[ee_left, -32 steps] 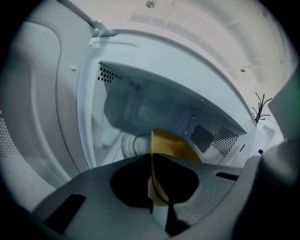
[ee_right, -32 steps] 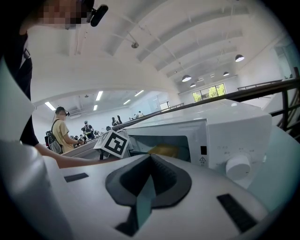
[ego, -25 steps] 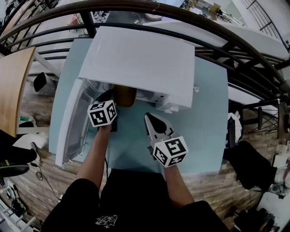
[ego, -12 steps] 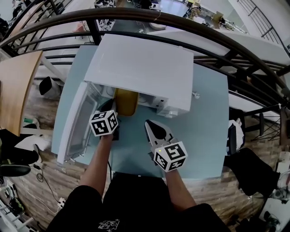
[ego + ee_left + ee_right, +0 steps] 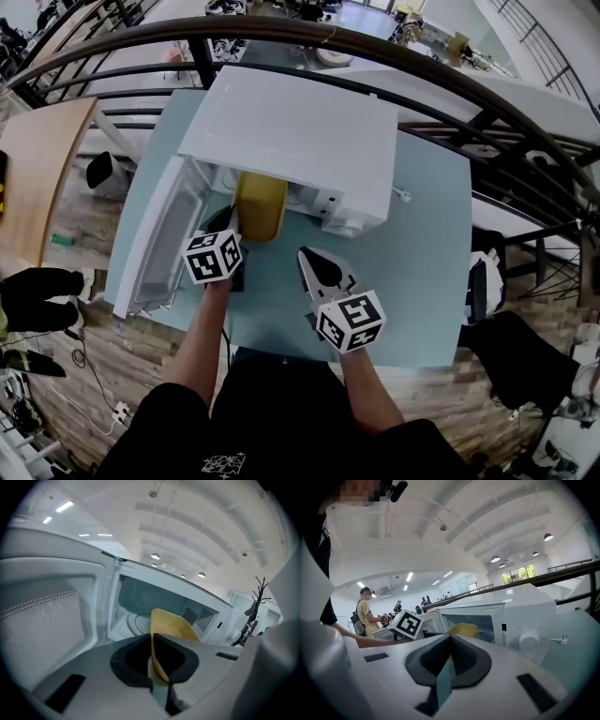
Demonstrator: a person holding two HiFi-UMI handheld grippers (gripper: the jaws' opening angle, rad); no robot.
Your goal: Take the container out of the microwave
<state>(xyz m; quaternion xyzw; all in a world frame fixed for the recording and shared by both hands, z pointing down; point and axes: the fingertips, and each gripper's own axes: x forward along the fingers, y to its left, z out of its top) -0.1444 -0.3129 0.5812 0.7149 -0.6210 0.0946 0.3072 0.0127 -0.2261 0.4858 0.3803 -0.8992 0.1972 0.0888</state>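
The left gripper (image 5: 228, 223), low and left of centre in the head view, has its jaws clamped on the near rim of the yellow container (image 5: 260, 206); in its own view the thin rim runs straight up between the dark pads (image 5: 133, 660), and the yellow wall (image 5: 174, 626) rises behind them. To its left the microwave door (image 5: 157, 246) hangs wide open, its dotted window filling the left of the left gripper view. The container sits in the oven's open mouth, its near end showing out from under the microwave (image 5: 292, 131), whose white top covers the upper middle of the frame. In the left gripper view the turntable (image 5: 135, 623) shows inside the cavity, just left of the container. Right of centre, the right gripper (image 5: 307, 257) is over the pale blue table (image 5: 427, 253), clear of the oven, its jaws pressed together at the tips with nothing between them. Its own view looks at the oven front, with the container (image 5: 464, 629) in the opening and a round knob (image 5: 528, 641) further right.
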